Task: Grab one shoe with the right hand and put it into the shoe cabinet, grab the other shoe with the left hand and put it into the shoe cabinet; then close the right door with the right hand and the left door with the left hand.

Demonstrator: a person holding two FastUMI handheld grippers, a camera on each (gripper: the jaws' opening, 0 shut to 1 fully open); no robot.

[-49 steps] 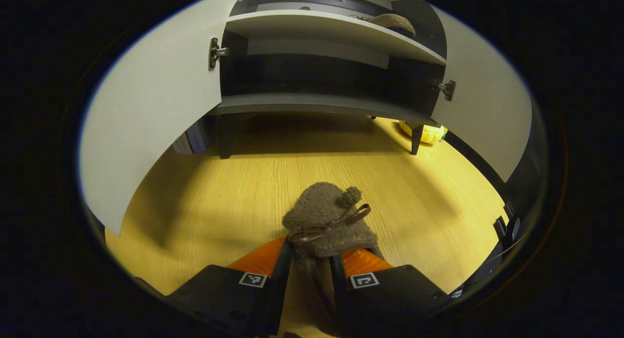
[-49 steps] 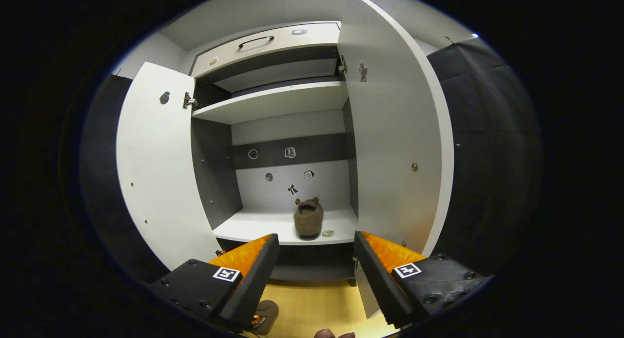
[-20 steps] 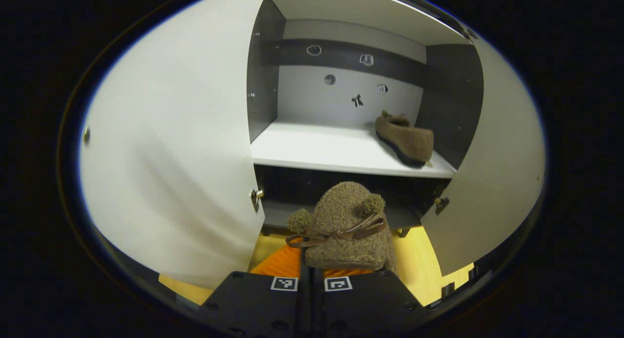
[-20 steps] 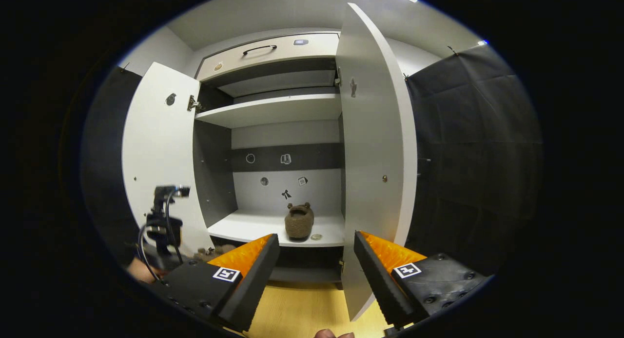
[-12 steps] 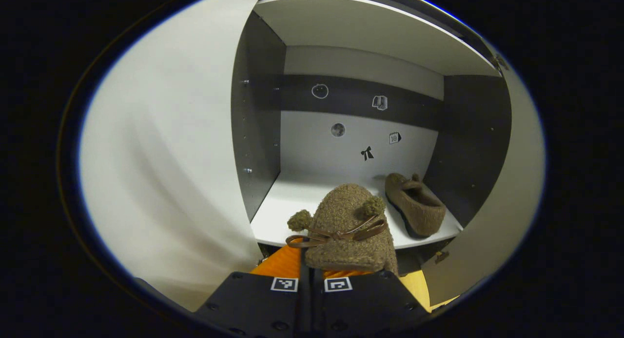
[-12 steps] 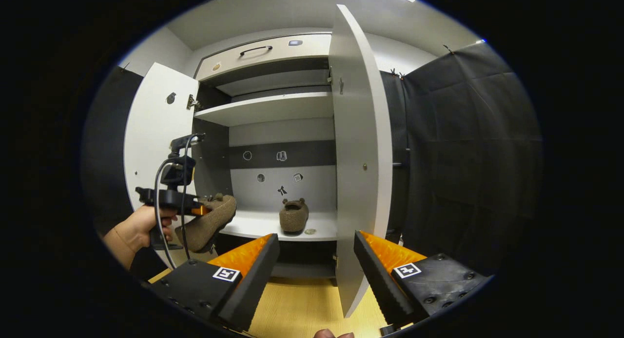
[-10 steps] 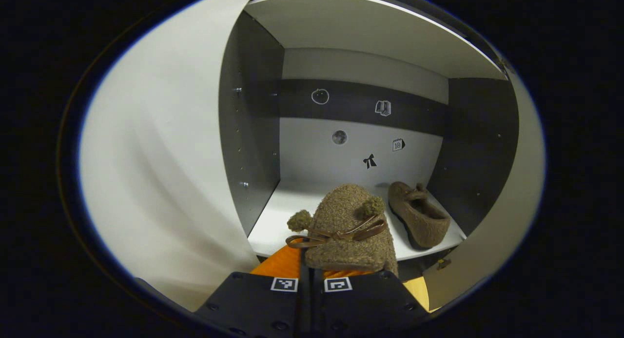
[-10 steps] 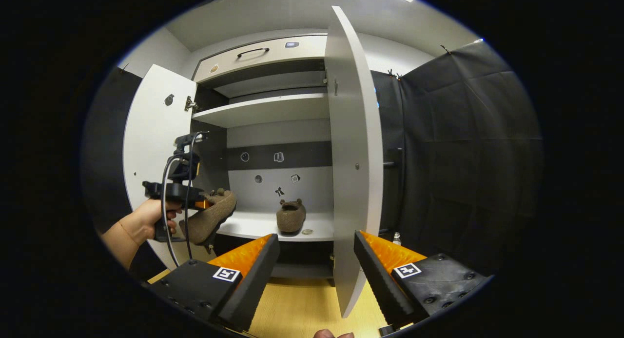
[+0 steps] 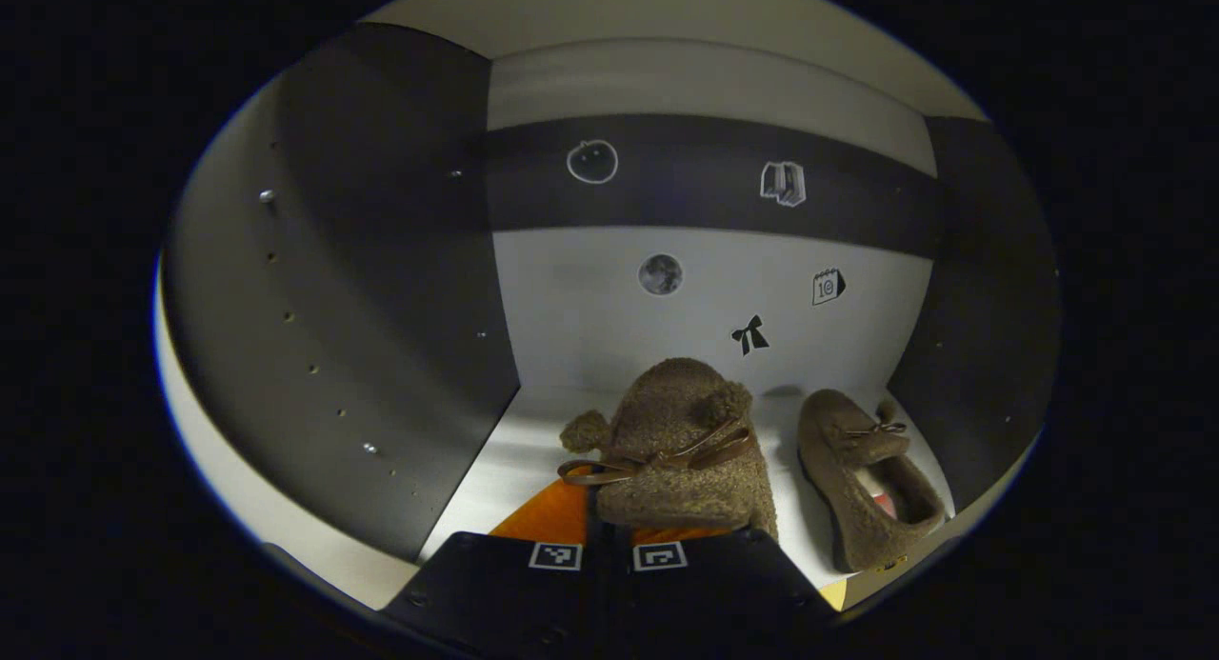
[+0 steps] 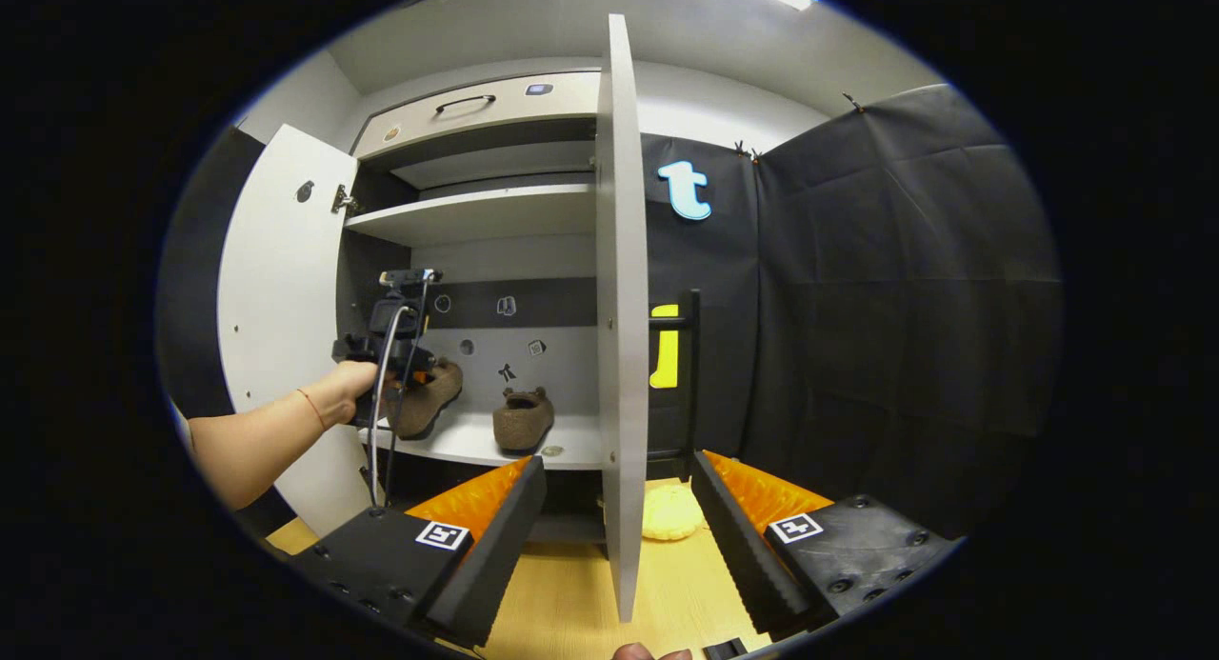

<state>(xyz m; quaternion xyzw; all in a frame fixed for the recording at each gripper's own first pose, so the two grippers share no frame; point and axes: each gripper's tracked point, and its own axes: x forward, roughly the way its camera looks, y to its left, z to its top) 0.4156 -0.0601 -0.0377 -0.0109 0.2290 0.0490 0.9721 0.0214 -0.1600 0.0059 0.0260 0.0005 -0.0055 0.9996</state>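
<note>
left gripper point(image 9: 609, 536): fingers closed, clamped on something, arm stretched forward
right gripper point(image 10: 617, 517): fingers wide apart, empty

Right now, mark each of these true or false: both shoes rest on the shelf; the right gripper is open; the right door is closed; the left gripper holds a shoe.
1. Both shoes rest on the shelf. False: one shoe lies on the shelf; the other shoe is held above it.
2. The right gripper is open. True.
3. The right door is closed. False: it stands open.
4. The left gripper holds a shoe. True.
</note>
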